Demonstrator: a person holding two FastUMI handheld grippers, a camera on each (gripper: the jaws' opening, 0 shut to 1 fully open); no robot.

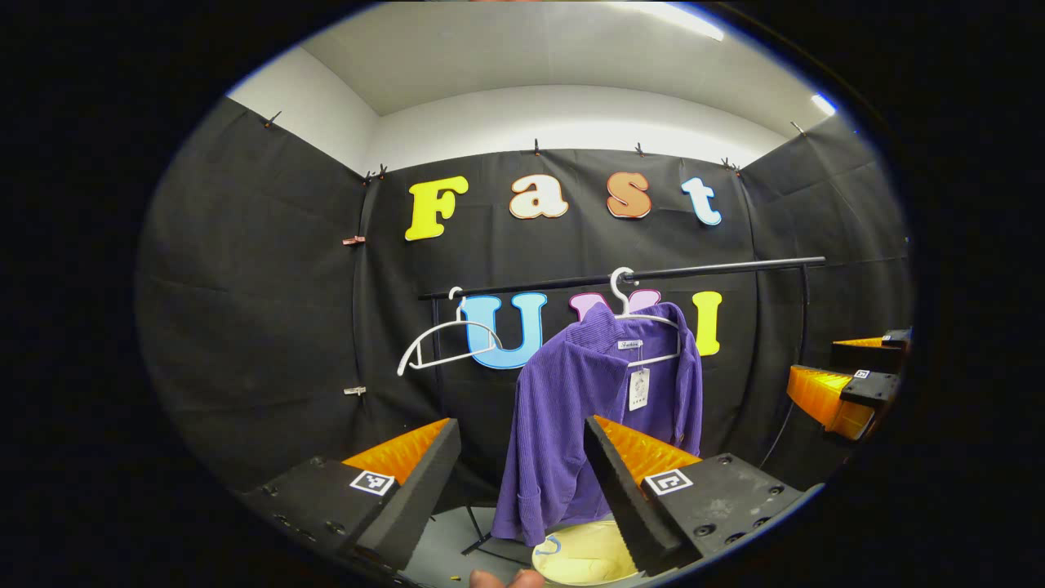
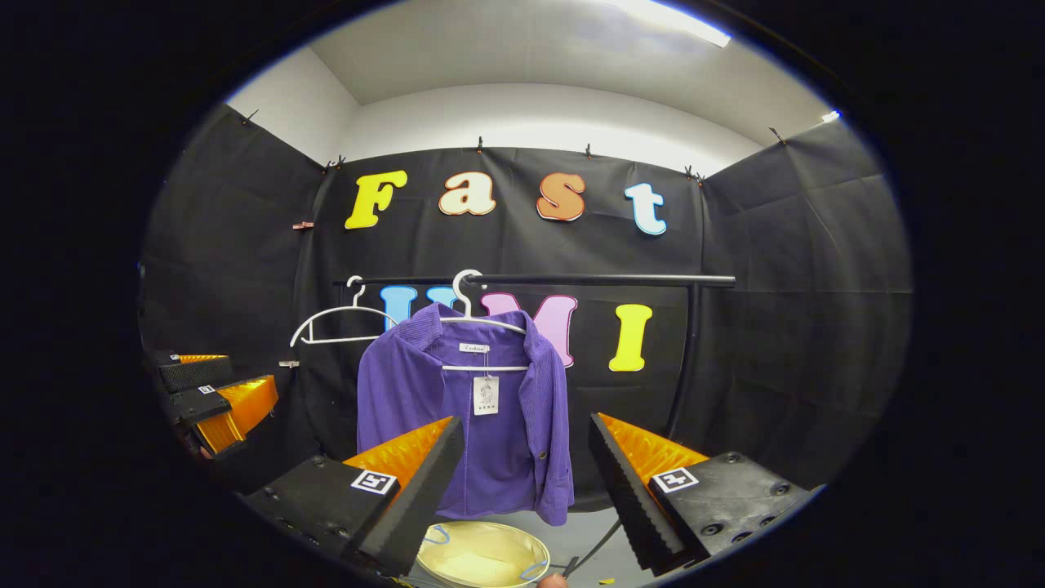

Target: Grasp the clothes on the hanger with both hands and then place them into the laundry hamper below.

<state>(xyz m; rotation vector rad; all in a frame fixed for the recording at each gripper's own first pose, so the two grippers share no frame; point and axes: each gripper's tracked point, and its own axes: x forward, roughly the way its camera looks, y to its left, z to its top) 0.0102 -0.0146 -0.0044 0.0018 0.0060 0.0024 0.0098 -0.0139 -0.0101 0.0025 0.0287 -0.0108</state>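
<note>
We have the left gripper point(image 1: 522, 465) spread wide, holding nothing, aimed at the purple shirt point(image 1: 588, 408). An empty hanger point(image 1: 445, 343) is at the left of the rail point(image 1: 620, 278). The shirt hangs on its own hanger point(image 2: 482, 322) directly over the laundry hamper point(image 2: 482, 559), so we judge a release drops it in. Right gripper point(image 2: 526, 465) is also spread, empty, and short of the cloth. Our grippers cut off the hamper's rim; its depth is unclear.

Left gripper point(image 1: 522, 482), right gripper point(image 2: 526, 482): fingers spread wide, gripping nothing.
</note>
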